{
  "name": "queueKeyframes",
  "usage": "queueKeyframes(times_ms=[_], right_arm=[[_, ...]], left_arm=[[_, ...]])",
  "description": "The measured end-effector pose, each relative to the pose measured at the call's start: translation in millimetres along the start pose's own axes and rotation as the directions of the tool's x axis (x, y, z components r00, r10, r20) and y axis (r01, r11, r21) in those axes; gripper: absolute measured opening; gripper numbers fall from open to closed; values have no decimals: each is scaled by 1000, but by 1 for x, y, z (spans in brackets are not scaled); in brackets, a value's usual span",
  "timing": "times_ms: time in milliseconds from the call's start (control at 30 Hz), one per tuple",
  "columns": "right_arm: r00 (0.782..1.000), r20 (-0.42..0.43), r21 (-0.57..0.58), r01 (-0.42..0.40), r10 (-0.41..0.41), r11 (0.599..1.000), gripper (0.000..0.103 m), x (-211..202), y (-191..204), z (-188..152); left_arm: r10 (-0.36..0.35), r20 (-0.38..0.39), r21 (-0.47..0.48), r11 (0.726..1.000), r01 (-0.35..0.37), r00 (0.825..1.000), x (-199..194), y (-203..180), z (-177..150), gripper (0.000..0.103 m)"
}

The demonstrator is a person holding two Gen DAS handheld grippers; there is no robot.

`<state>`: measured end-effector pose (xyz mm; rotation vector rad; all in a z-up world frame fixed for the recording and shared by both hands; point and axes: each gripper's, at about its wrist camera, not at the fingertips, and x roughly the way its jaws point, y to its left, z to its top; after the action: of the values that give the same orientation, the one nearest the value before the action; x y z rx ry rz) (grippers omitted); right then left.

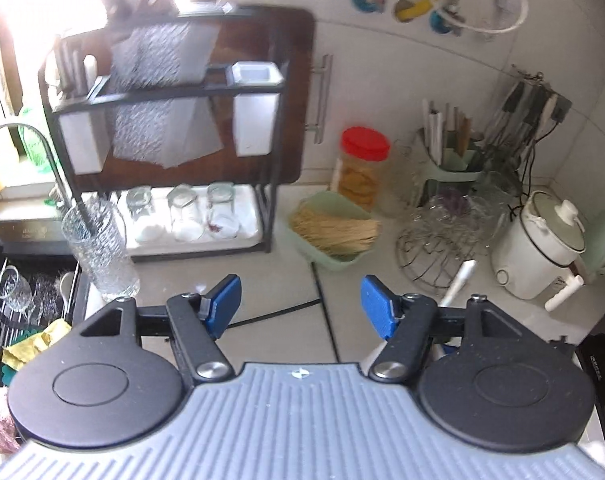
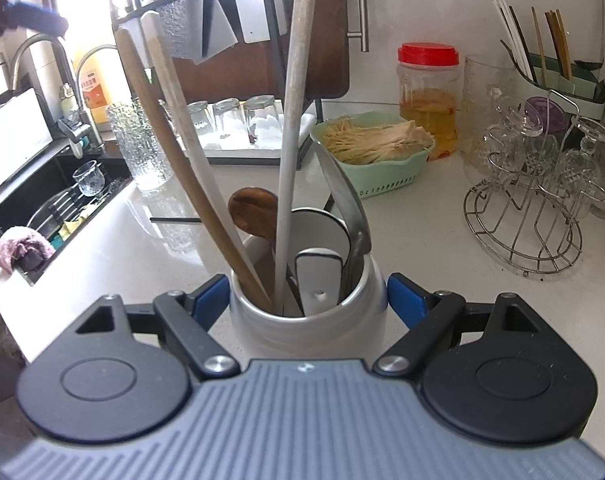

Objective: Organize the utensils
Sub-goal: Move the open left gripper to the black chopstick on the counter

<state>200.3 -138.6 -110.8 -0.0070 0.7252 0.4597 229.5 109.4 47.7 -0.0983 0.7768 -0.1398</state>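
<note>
My right gripper (image 2: 307,300) is shut on a white ceramic utensil crock (image 2: 306,324) that stands on the white counter. The crock holds a wooden-handled utensil (image 2: 182,152), a white-handled utensil (image 2: 292,112), a brown wooden spoon (image 2: 252,212), a metal utensil (image 2: 348,208) and a white spatula (image 2: 318,276). My left gripper (image 1: 300,306) is open and empty, above the counter in front of the black rack (image 1: 162,100). A white utensil handle (image 1: 458,282) shows just right of its right finger.
The rack holds white caddies (image 1: 256,108) and upturned glasses on a tray (image 1: 182,212). A textured glass (image 1: 98,248) stands by the sink (image 2: 62,200). A green basket of sticks (image 2: 376,152), a red-lidded jar (image 2: 428,96), a wire glass stand (image 2: 530,208), a chopstick holder (image 2: 550,68) and a white cooker (image 1: 542,244) are to the right.
</note>
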Motion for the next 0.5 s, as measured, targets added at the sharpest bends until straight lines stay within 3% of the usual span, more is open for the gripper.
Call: queueKeyframes(times_ms=[267, 500], right_arm=[[1000, 6, 18, 21, -22, 1000, 88, 1, 2, -1], [999, -1, 44, 47, -47, 998, 88, -1, 4, -1]], left_arm=[[-66, -116, 74, 994, 75, 991, 63, 51, -15, 71], [-144, -200, 124, 978, 171, 969, 131, 77, -27, 71]])
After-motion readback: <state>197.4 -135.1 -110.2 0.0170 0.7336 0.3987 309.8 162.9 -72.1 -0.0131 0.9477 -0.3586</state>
